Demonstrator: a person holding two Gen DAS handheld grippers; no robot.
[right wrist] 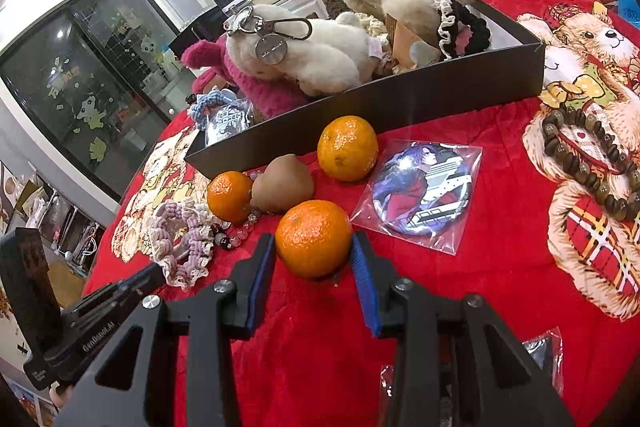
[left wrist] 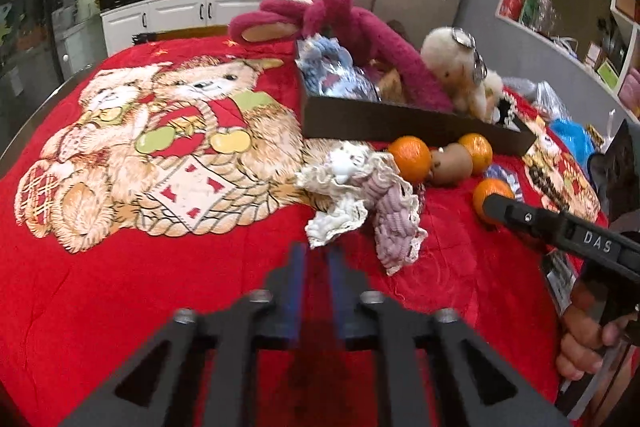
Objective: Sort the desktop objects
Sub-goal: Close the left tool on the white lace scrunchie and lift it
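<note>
Sorting stood partway done: the shallow black cardboard box (right wrist: pixel 400 95) on the red teddy-bear cloth over the tabletop (left wrist: pixel 100 287) already held soft toys, a fluffy cream plush with a metal key clip (right wrist: pixel 320 55) and a magenta plush bear (left wrist: pixel 360 23) among them. Left outside, just in front of the box wall, were three oranges, a brown heart-shaped object (right wrist: pixel 282 183), a bagged round picture badge (right wrist: pixel 420 191), a lilac-and-cream crocheted piece (left wrist: pixel 360 195) and, well apart, a string of brown wooden beads (right wrist: pixel 588 163). The right claw (right wrist: pixel 314 259) had its blue pads at either side of the nearest orange (right wrist: pixel 314 239); they looked to be touching the peel, though I could not be sure it was truly clamped. The left claw (left wrist: pixel 316 259) had its fingers a narrow gap apart with nothing visibly between them, its tips just short of the crocheted piece. Room was tight: the box wall rose close behind the fruit, so the orange would probably have to lift clear of it, while open cloth lay free to the left.
</note>
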